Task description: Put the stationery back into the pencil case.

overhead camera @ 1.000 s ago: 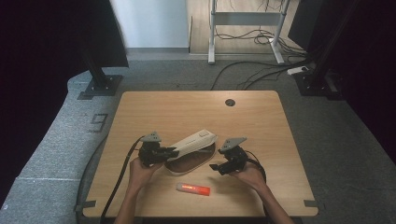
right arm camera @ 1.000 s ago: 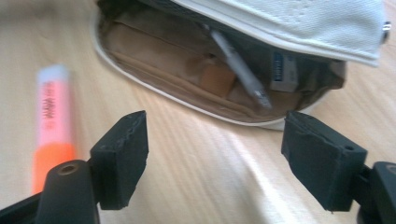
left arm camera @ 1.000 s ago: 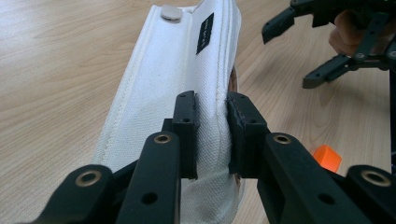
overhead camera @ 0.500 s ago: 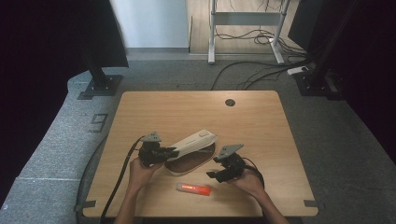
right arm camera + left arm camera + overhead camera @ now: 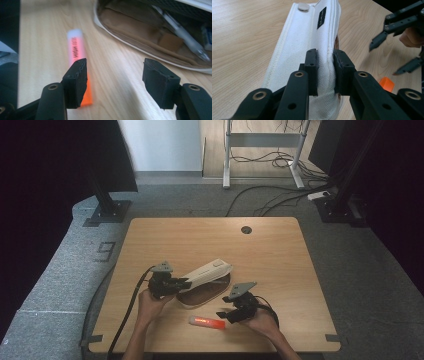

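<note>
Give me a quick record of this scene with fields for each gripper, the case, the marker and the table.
left gripper: shut on the white flap of the pencil case, holding it lifted open
right gripper: open, jaws just been closing, nothing between them, hovering beside the orange highlighter
pencil case: white outside, brown lining, open, a pen inside
orange highlighter: lying flat on the table, in front of the case, apart from it
table: light wood, round cable hole near far edge
</note>
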Action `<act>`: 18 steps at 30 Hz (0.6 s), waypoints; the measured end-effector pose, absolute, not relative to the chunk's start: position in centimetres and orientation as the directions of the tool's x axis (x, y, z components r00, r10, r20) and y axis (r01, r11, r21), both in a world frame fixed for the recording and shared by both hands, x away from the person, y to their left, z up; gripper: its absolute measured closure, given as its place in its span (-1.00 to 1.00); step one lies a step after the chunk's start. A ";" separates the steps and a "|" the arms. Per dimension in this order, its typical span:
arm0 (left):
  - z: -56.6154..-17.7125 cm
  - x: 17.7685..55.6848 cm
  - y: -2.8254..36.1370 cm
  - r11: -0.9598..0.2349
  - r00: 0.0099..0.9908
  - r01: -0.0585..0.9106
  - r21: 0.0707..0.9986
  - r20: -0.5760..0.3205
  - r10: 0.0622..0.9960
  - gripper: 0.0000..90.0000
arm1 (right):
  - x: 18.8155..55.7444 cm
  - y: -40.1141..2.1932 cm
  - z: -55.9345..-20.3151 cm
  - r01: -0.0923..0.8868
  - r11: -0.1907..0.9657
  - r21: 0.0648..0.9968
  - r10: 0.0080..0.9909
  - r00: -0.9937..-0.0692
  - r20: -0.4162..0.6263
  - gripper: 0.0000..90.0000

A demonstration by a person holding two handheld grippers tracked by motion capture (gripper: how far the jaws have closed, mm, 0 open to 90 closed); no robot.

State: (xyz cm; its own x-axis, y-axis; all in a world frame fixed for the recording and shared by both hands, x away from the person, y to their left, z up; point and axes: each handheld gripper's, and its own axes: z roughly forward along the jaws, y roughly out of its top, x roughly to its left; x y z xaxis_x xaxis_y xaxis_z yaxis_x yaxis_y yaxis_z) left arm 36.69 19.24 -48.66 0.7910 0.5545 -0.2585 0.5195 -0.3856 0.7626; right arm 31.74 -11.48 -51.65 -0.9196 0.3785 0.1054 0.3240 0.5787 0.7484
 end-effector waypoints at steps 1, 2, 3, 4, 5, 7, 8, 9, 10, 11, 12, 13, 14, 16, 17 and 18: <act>-48.7 36.7 19.2 -0.388 0.791 0.519 0.762 -0.257 0.555 0.66 | 31.5 -11.3 -51.6 0.319 0.580 0.749 0.372 -0.922 0.105 -0.17; -48.7 36.7 19.2 -0.388 0.792 0.519 0.761 -0.258 0.554 0.66 | 31.3 -11.2 -51.6 0.314 0.582 0.750 0.365 -0.925 0.104 -0.17; -48.7 36.7 19.2 -0.387 0.791 0.520 0.761 -0.259 0.554 0.66 | 31.2 -11.0 -51.6 0.311 0.581 0.752 0.358 -0.928 0.106 -0.16; -48.7 36.7 19.2 -0.387 0.791 0.520 0.761 -0.258 0.555 0.66 | 31.1 -10.8 -51.6 0.308 0.581 0.753 0.349 -0.930 0.111 -0.14; -48.7 36.7 19.2 -0.388 0.791 0.519 0.761 -0.256 0.555 0.66 | 31.0 -10.7 -51.6 0.307 0.583 0.752 0.347 -0.931 0.111 -0.14; -48.7 36.7 19.2 -0.389 0.792 0.519 0.761 -0.256 0.555 0.66 | 30.8 -10.4 -51.8 0.303 0.593 0.746 0.336 -0.935 0.113 -0.12; -48.7 36.7 19.2 -0.391 0.792 0.518 0.761 -0.255 0.555 0.66 | 30.7 -10.2 -52.1 0.301 0.597 0.743 0.330 -0.937 0.114 -0.09; -48.7 36.7 19.2 -0.390 0.792 0.519 0.761 -0.256 0.554 0.66 | 30.7 -10.1 -52.2 0.301 0.600 0.741 0.325 -0.938 0.119 -0.08; -48.7 36.6 19.2 -0.390 0.792 0.519 0.760 -0.256 0.554 0.66 | 30.6 -9.9 -52.3 0.299 0.605 0.738 0.318 -0.941 0.120 -0.06; -48.7 36.6 19.2 -0.390 0.791 0.520 0.760 -0.257 0.555 0.66 | 30.5 -9.8 -52.5 0.295 0.609 0.736 0.313 -0.942 0.120 -0.05; -48.7 36.6 19.2 -0.390 0.791 0.520 0.760 -0.257 0.555 0.66 | 30.4 -9.6 -52.6 0.293 0.612 0.734 0.307 -0.944 0.121 -0.03; -48.7 36.6 19.2 -0.390 0.791 0.520 0.760 -0.257 0.555 0.66 | 30.3 -9.5 -52.7 0.292 0.616 0.732 0.302 -0.945 0.122 -0.03; -48.6 36.6 19.2 -0.391 0.792 0.520 0.760 -0.256 0.554 0.66 | 30.2 -9.3 -52.8 0.288 0.621 0.729 0.296 -0.947 0.122 -0.02; -48.6 36.6 19.2 -0.393 0.792 0.520 0.759 -0.256 0.554 0.66 | 30.1 -9.0 -53.0 0.280 0.629 0.725 0.289 -0.950 0.117 0.03; -48.6 36.6 19.2 -0.392 0.792 0.520 0.759 -0.257 0.554 0.66 | 30.0 -8.9 -53.1 0.276 0.633 0.723 0.285 -0.952 0.114 0.05; -48.6 36.6 19.2 -0.391 0.792 0.520 0.759 -0.257 0.554 0.66 | 30.0 -8.8 -53.2 0.269 0.637 0.722 0.280 -0.954 0.108 0.09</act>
State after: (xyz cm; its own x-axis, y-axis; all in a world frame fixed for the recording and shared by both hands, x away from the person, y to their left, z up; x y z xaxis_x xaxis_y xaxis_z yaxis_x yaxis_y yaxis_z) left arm 36.62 19.20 -48.62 0.7917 0.5542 -0.2572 0.5202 -0.3907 0.7595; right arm 29.96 -8.81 -53.22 -0.9539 0.2798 0.1081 0.2688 0.6372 0.7223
